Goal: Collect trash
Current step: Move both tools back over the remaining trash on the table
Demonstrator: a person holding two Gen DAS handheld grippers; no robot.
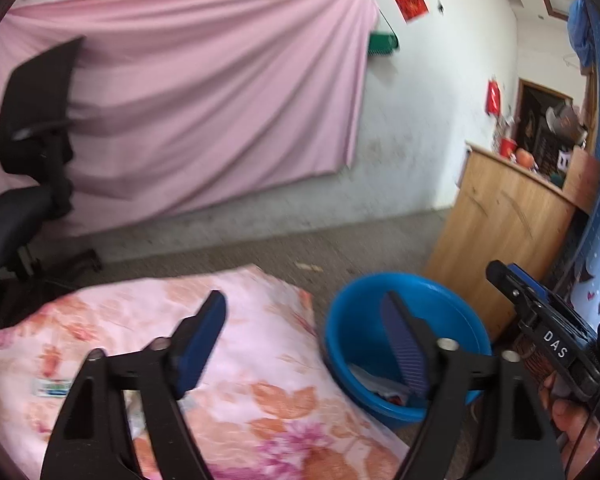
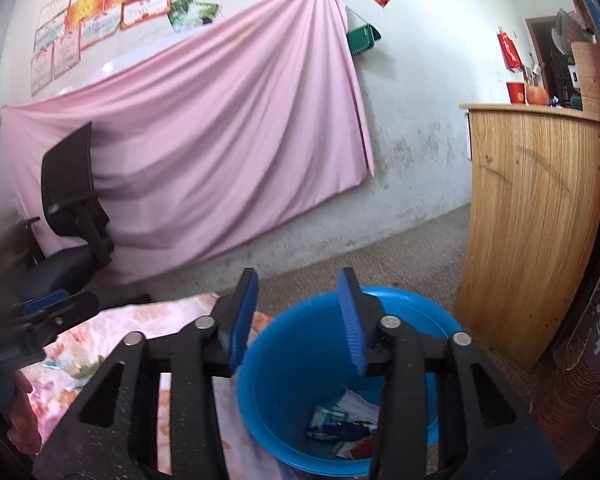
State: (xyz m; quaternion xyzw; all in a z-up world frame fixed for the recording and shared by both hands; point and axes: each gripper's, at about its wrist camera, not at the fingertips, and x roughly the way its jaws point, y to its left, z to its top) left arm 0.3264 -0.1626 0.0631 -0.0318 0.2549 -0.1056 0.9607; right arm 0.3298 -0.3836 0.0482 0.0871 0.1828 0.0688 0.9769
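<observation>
Both grippers hang over the edge of a low surface draped in a pink floral cloth [image 1: 204, 364], and neither is carrying anything. The left gripper [image 1: 304, 332] has its 2 blue-padded fingers spread wide apart, one over the cloth and the other over the blue plastic basin [image 1: 340, 336] that sits on the grey floor [image 1: 260, 244] just beside the cloth's corner. The right gripper [image 2: 298, 320] is parted too, though less widely, and nothing sits between its blue pads; it hangs right above the same basin [image 2: 260, 396], looking down into it. Inside the basin lie the collected scraps [image 2: 340, 428]: a few crumpled wrappers in white, green, dark blue and red, gathered toward the bottom. On the cloth, near the left gripper, a small wrapper with green and blue print [image 1: 52, 387] lies flat, and from the right-hand view some crumpled bits [image 2: 82, 366] sit on the cloth too, though they are too blurred to name. A bare hand [image 1: 572, 428] grips the right tool's handle at the edge of the left view. Behind it all, a pink sheet [image 2: 204, 136] hangs across the white wall, a black office chair [image 2: 72, 216] stands to the left, and a wooden cabinet [image 2: 532, 216] stands to the right of the basin.
</observation>
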